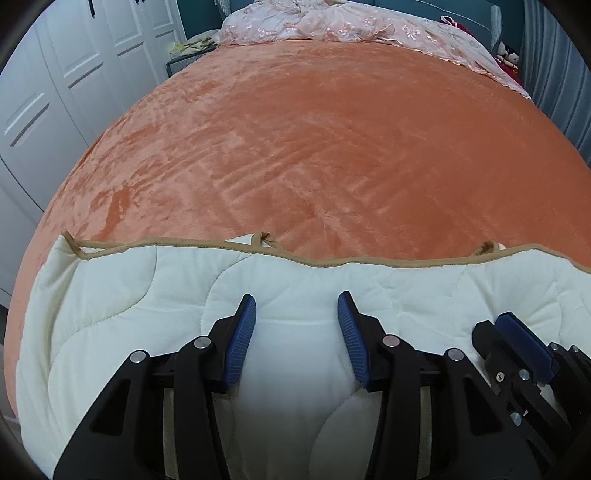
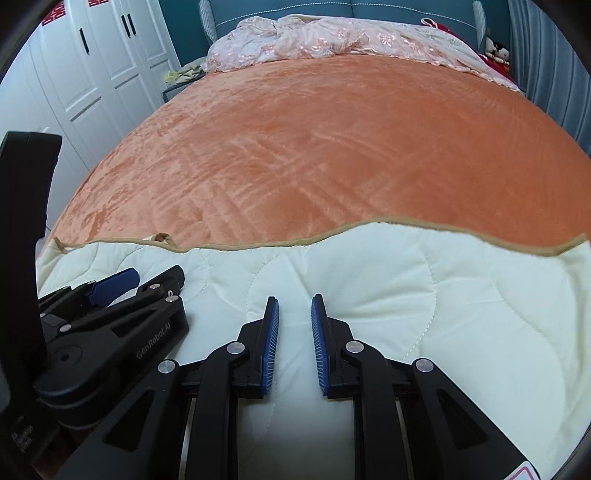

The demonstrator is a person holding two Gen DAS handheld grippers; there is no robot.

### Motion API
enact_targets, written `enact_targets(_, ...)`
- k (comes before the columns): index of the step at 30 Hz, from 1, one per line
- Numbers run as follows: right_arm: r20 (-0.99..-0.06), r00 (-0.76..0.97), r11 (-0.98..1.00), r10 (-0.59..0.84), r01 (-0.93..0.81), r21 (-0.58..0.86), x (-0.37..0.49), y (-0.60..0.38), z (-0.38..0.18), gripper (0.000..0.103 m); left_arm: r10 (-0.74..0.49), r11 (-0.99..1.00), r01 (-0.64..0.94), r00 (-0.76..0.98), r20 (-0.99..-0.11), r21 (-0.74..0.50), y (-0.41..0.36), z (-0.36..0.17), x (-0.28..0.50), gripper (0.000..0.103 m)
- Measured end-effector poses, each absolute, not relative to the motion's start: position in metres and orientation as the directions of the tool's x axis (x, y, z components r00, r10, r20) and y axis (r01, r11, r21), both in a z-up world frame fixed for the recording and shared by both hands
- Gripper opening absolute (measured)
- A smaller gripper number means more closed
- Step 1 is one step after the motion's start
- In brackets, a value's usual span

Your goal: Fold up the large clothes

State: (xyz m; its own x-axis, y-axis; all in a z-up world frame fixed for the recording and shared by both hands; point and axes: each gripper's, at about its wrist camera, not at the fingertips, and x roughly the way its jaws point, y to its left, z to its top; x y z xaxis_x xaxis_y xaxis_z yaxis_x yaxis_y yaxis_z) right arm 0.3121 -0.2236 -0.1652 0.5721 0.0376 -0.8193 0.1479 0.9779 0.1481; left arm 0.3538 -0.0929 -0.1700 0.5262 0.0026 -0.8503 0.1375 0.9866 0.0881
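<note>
A: Cream quilted cover (image 1: 122,295) fills the lower frame on the orange bed (image 1: 295,147); left claw (image 1: 297,332) gapes wide, right claw (image 2: 294,339) narrower, both empty.

B: Slippery plush could let layers slide, skewing the tan edge (image 2: 258,245).

A: White wardrobe (image 2: 92,66) upper left; pink bedding (image 2: 332,40) up top.

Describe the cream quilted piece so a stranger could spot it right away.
Start from the large bed spread with an orange plush blanket. At its near end, under the left gripper and right gripper, lies the cream quilted pad. Unlike the pink lace fabric at the far end, it has curved stitching, a tan bound edge and small loops.
</note>
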Motion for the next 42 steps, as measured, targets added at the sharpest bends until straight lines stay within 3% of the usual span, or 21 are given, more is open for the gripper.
enact_targets(34,-0.771,0.633,0.954,0.061,0.189,0.231,0.328,-0.233,-0.199,0.000,0.034,0.989,0.088,0.639,-0.768,0.117,-0.098,-0.197,0.357,0.047)
enact_targets(38,-0.807,0.589,0.950,0.036,0.229,0.210,0.322,-0.234,-0.168,0.003,-0.019,0.987,0.143,0.564,-0.826,0.075,-0.089,-0.173,0.355,0.048)
enact_targets(42,-0.771,0.635,0.967,0.044,0.166,0.192,0.261,-0.213,-0.113,0.006,-0.083,0.993,0.119,0.543,-0.836,-0.021,-0.039,-0.123,0.315,0.048)
